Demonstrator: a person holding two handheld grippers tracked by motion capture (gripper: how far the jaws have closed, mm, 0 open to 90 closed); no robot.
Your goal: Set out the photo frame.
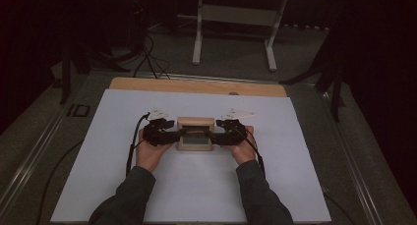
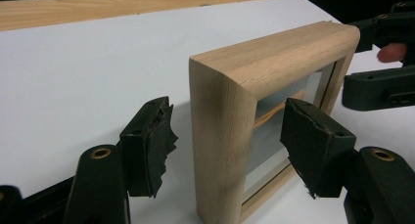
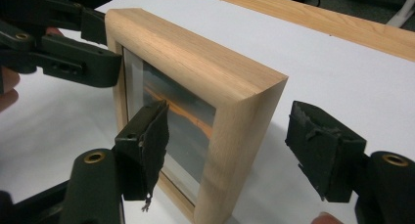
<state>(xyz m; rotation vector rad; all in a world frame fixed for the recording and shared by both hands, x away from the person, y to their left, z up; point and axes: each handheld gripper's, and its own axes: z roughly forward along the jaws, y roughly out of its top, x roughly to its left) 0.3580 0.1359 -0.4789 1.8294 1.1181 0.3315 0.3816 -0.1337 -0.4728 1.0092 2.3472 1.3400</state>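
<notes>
The wooden frame (image 1: 195, 134) stands upright on the bench (image 1: 275, 185); left claw (image 2: 225, 136) and right claw (image 3: 230, 145) straddle its ends, wide open, gripping nothing, so it stands unsupported.

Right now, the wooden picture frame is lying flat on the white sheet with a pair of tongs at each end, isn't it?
Not quite. The picture frame is standing upright on its edge on the white sheet, not lying flat; the left gripper view shows it best. The rest holds: the left tongs sit at one end and the right tongs at the other, each with its jaws open around a side of the frame.
</notes>
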